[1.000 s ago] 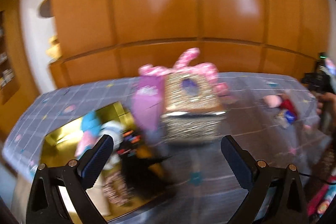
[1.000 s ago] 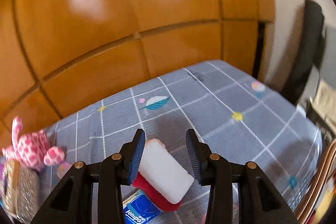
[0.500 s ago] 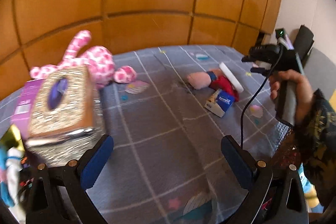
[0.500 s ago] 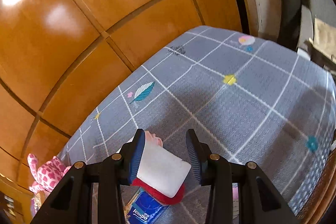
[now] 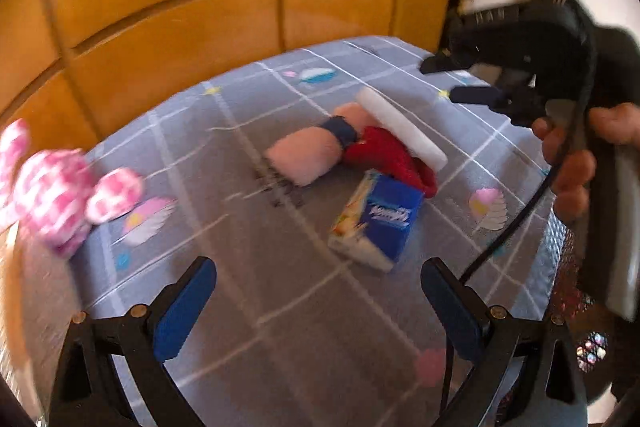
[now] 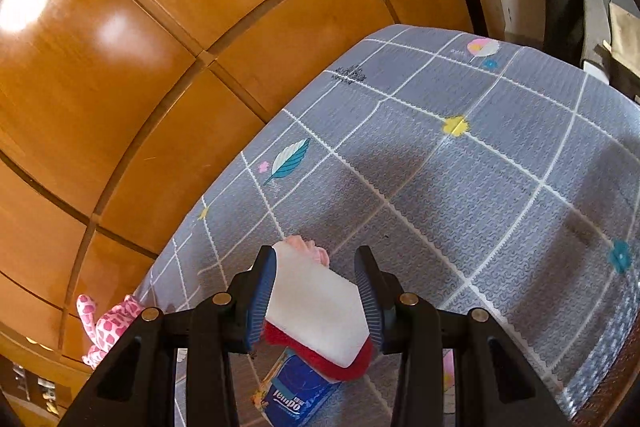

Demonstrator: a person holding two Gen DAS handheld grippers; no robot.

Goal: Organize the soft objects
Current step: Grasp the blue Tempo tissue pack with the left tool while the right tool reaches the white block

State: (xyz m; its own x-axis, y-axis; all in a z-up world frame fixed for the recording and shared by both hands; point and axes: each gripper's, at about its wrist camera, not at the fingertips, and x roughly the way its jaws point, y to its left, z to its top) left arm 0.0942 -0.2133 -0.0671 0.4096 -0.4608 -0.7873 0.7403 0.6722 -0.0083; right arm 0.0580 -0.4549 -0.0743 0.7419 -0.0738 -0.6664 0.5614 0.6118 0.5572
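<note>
Left wrist view: the left gripper (image 5: 318, 291) stands wide open with nothing between its blue pads, tilted down over the grey checked cloth (image 5: 248, 291). Counted on the cloth: one red-and-white slipper (image 5: 394, 147), one pale pink plush piece with a dark band (image 5: 308, 155) touching the slipper, one blue tissue pack (image 5: 378, 223) lying just beside and partly under the slipper's red edge, and one pink-and-white spotted plush toy (image 5: 52, 195) well apart at the left, blurred. At the right, one hand (image 5: 576, 163) grasps the handle of the right gripper (image 5: 460, 79), whose fingers reach toward the slipper from above; contact cannot be told here.

Right wrist view: the right gripper (image 6: 316, 291) points downward, jaws partly open with the white sole of the slipper (image 6: 320, 311) between them. The left pad lies against the sole; whether the right pad presses it cannot be told. One tissue pack (image 6: 296, 391) lies below it; one spotted plush toy (image 6: 108, 327) sits far left by the wooden panel wall (image 6: 160, 67).
</note>
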